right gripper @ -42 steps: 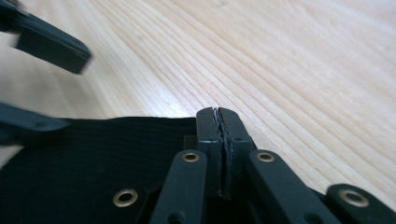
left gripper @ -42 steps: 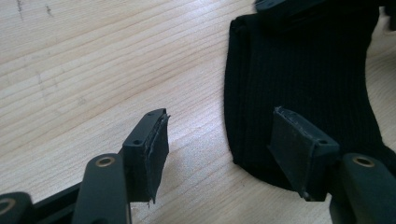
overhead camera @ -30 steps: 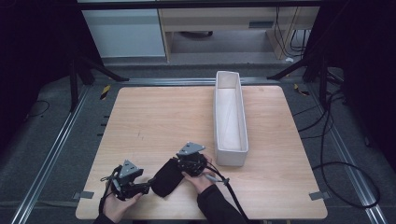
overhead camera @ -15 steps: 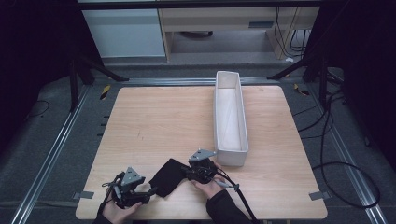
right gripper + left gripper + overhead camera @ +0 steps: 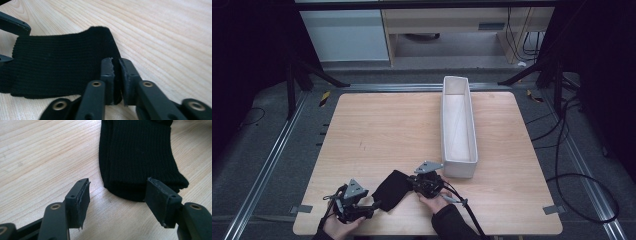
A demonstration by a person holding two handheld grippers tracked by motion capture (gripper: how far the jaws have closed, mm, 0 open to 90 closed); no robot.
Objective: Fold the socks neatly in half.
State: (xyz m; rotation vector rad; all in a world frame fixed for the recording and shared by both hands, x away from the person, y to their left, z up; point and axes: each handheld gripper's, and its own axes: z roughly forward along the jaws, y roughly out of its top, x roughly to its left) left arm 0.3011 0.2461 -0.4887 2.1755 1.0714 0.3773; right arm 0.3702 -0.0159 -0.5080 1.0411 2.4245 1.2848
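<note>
A black ribbed sock lies flat on the wooden table near its front edge. My left gripper is at the sock's left end. In the left gripper view its jaws stand wide open on either side of the sock's rounded end, without touching it. My right gripper is at the sock's right end. Its jaws have just been closing, and in the right gripper view they are pressed together with the edge of the sock pinched between the pads.
A long white open box stands on the table's right half, its near end just behind my right hand. Bare wood stretches to the left and beyond the sock. Cables trail over the floor at the right.
The right gripper has moved a little right and toward the front edge, and the sock has shifted with it. The left gripper has also drifted slightly nearer the front edge.
</note>
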